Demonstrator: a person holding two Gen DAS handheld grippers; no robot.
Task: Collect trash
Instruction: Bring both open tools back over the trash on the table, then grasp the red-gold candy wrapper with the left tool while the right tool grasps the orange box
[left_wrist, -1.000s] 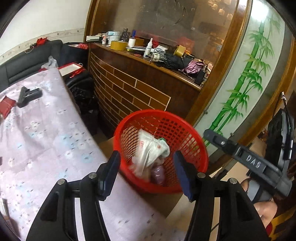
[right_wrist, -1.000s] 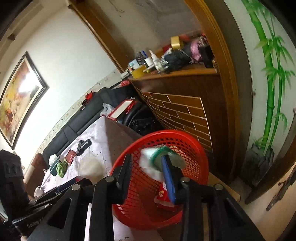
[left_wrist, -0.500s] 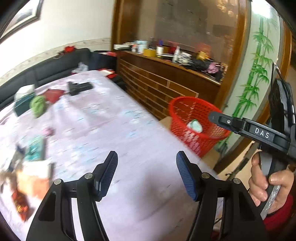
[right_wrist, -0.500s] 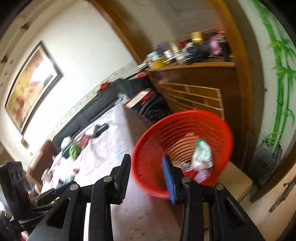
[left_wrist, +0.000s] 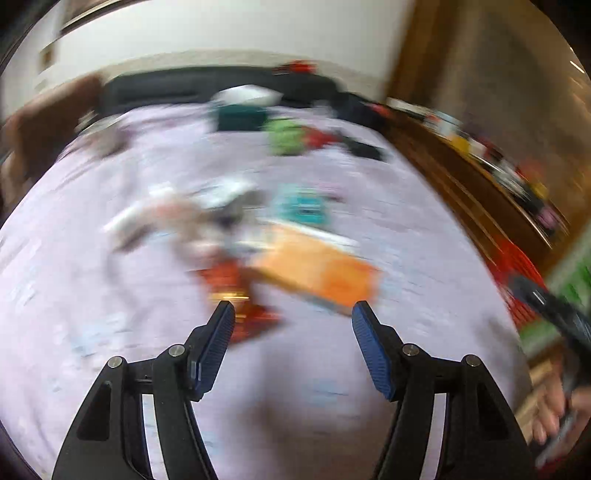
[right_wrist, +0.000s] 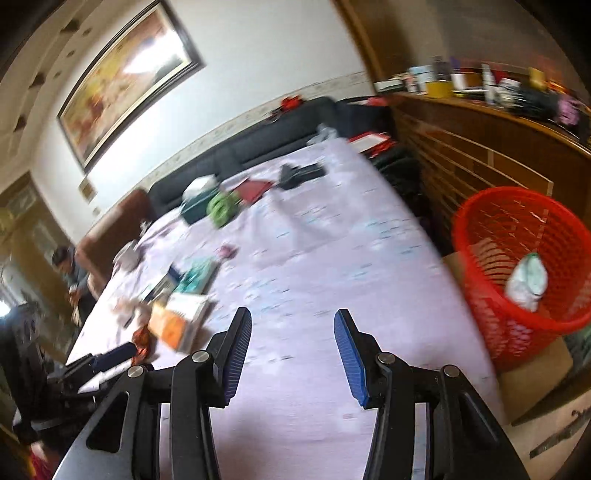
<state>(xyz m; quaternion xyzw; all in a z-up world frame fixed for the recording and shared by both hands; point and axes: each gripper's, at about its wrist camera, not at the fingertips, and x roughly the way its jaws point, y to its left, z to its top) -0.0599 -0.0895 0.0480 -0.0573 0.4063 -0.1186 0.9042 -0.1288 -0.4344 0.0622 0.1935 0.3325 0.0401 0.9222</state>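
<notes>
A: Left gripper (left_wrist: 293, 314): jaws apart, nothing between them, over blurred orange flat packet (left_wrist: 317, 271) and red crinkled wrapper (left_wrist: 236, 288) on lilac patterned tablecloth (left_wrist: 92, 295).

B: Right gripper (right_wrist: 293, 325): jaws have just been opening, empty. Red plastic mesh basket (right_wrist: 517, 266) beside the table holds a white crumpled bag (right_wrist: 528, 280).

A: Judged partly done; table litter remains.

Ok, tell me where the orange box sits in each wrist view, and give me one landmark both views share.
Left wrist: the orange box lies blurred on the table just ahead of the tool, slightly right of centre.
Right wrist: the same box lies lower left, near the table's left edge.
Shared landmark: the red basket, large at right in the right view, a sliver at the right edge in the left.
</notes>
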